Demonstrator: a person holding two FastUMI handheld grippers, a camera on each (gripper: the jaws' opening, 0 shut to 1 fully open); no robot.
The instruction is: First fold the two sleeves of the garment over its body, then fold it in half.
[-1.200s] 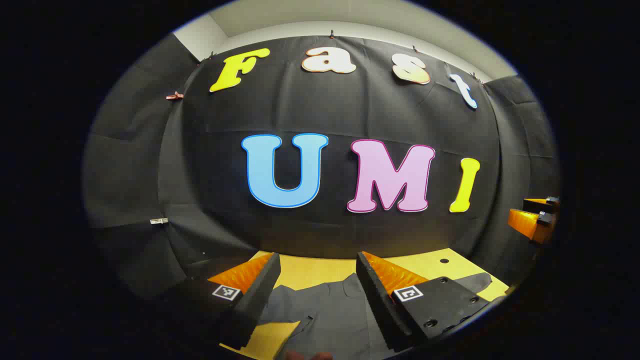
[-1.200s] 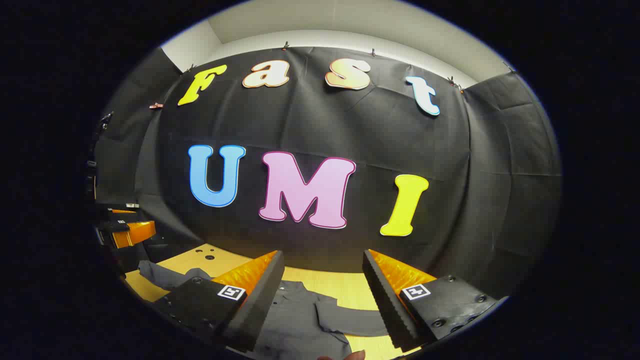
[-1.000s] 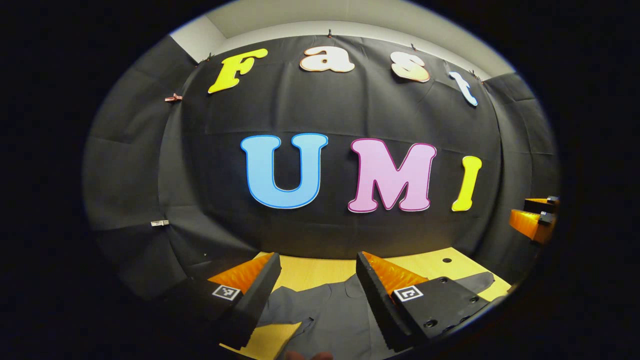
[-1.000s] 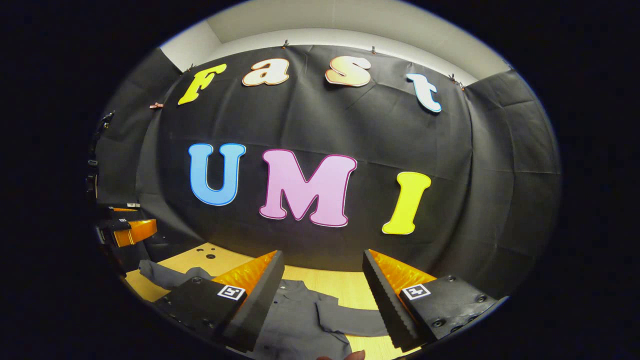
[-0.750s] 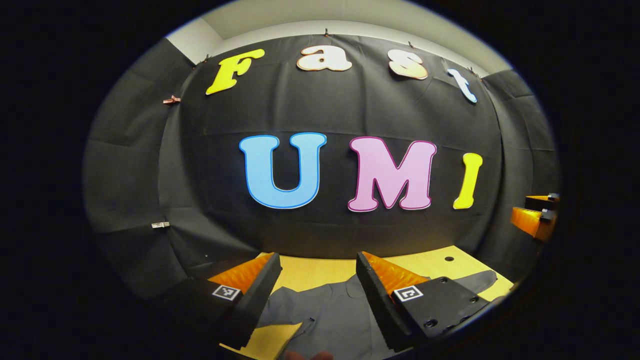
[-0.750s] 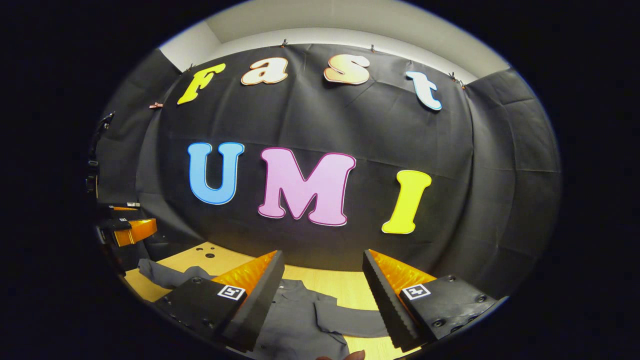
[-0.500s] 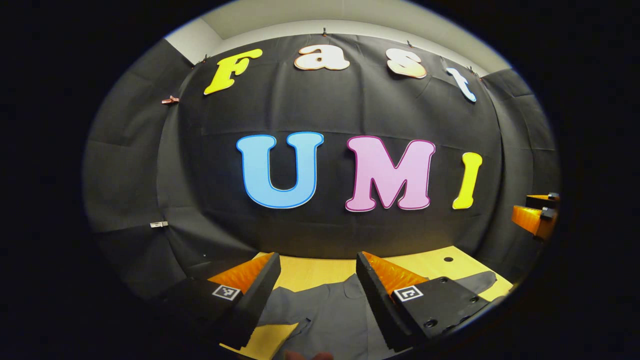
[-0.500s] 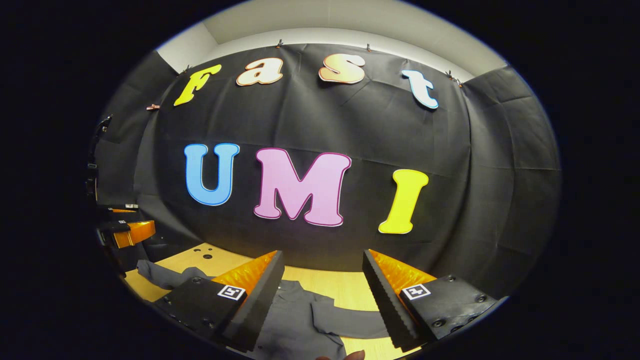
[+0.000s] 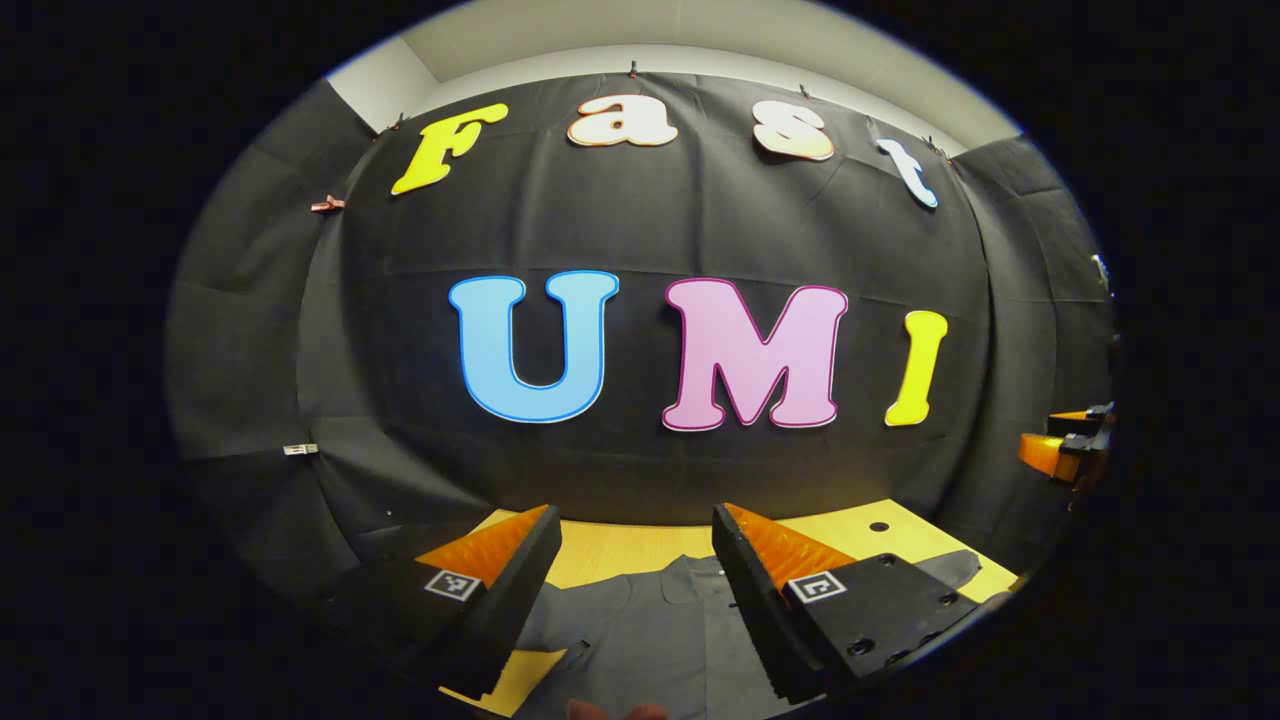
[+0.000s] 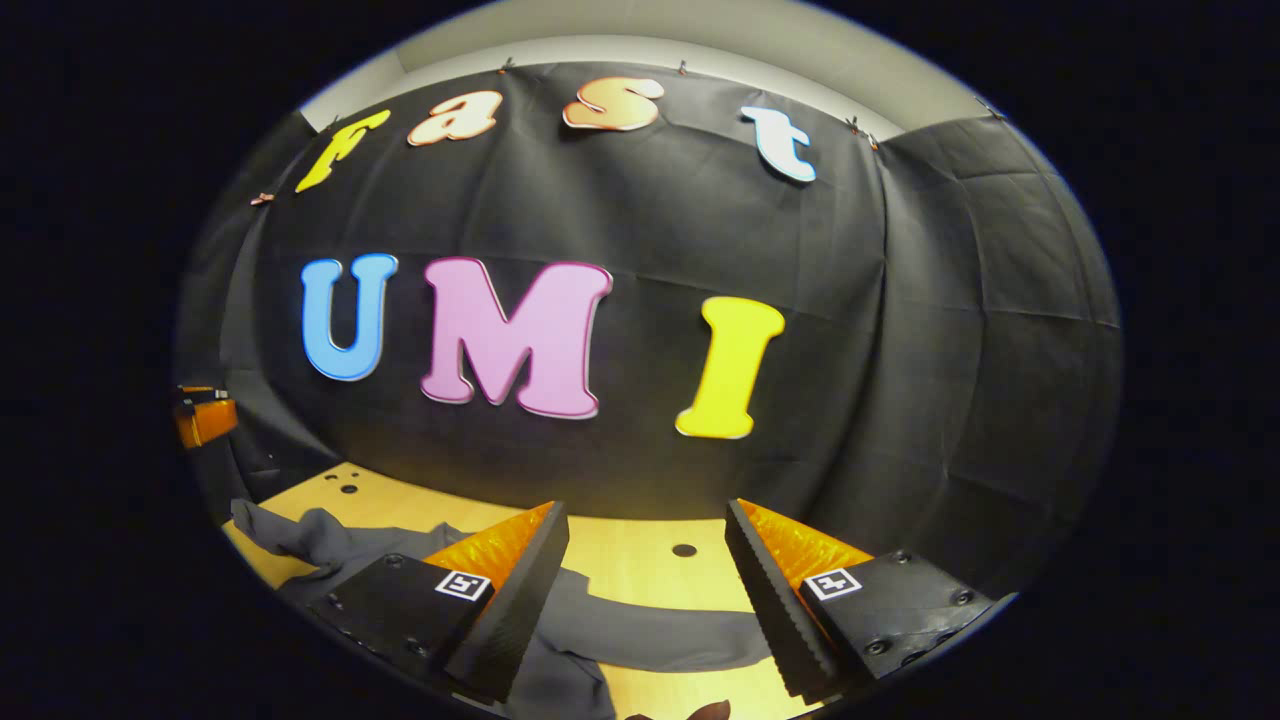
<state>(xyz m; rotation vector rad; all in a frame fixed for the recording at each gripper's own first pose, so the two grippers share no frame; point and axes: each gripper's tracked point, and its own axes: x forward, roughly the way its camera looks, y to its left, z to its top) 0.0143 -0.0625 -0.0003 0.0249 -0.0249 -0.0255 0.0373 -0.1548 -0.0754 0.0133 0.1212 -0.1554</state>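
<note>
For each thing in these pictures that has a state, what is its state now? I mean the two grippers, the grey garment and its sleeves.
Left gripper: open, holding nothing, above the garment.
Right gripper: open, holding nothing, above one sleeve.
Dark grey collared garment: lying flat on the yellow wooden table, not yet folded in half.
Sleeve between the right gripper's fingers: stretched out sideways, not folded over the body.
Other sleeve: spread outward, slightly rumpled.

No readable text, brand or number on any object. Small square black-and-white fiducial marker on each black finger mount of left gripper (image 9: 636, 588) and right gripper (image 10: 647, 590): pattern only, not legible as characters.
</note>
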